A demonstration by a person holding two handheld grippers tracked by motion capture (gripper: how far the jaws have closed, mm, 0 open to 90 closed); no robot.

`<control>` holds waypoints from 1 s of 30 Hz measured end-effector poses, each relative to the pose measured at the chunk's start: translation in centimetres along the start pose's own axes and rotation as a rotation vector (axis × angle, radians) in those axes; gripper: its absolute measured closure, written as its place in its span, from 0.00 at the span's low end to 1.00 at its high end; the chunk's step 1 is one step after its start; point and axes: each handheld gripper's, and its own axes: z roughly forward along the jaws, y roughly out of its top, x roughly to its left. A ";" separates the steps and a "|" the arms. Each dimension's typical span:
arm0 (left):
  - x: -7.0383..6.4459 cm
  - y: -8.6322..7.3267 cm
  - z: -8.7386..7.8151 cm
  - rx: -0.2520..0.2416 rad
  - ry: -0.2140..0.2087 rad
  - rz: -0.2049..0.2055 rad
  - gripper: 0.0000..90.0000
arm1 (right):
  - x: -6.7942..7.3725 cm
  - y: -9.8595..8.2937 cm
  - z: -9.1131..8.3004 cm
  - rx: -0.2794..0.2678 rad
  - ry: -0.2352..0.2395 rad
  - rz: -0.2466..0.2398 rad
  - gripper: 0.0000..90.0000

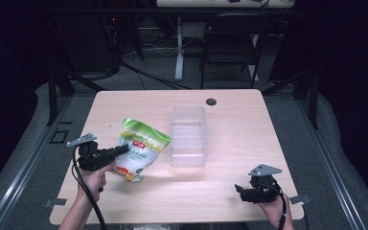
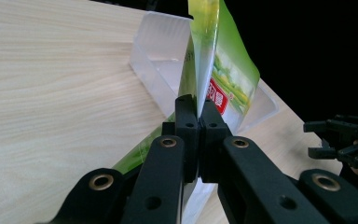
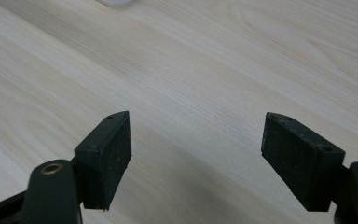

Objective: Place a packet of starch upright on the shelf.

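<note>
On the left half of the worktop, my left gripper has its jaws pressed together on the edge of a green and white pouch. From the high view the pouch hangs tilted off the wood, its printed face up toward the camera and its lower corner down near my left hand. Along my left gripper in its own view, the two black jaws pinch the thin seam of the pouch, which rises edge-on between them, a red label showing just beside the right jaw.

Just beside the pouch, toward the middle of the worktop, stands a clear plastic bin, open at the top. In the left gripper view the bin sits right behind the pouch.

Well apart from all this, near the front right corner, my right gripper rests low in my right hand. Its jaws stand wide apart with nothing between them; my right gripper in its own view looks onto bare pale wood.
</note>
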 end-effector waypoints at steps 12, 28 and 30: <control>-0.3 1.2 1.0 -0.010 -0.007 0.016 0.99 | -0.1 0.0 -0.1 0.010 0.003 -0.001 0.27; -0.7 3.3 2.8 -0.040 -0.022 0.023 0.99 | -0.1 0.0 0.0 0.005 0.000 0.006 0.27; -1.0 3.7 3.1 -0.042 -0.030 0.027 0.99 | -0.1 0.0 0.0 0.004 0.001 0.005 0.27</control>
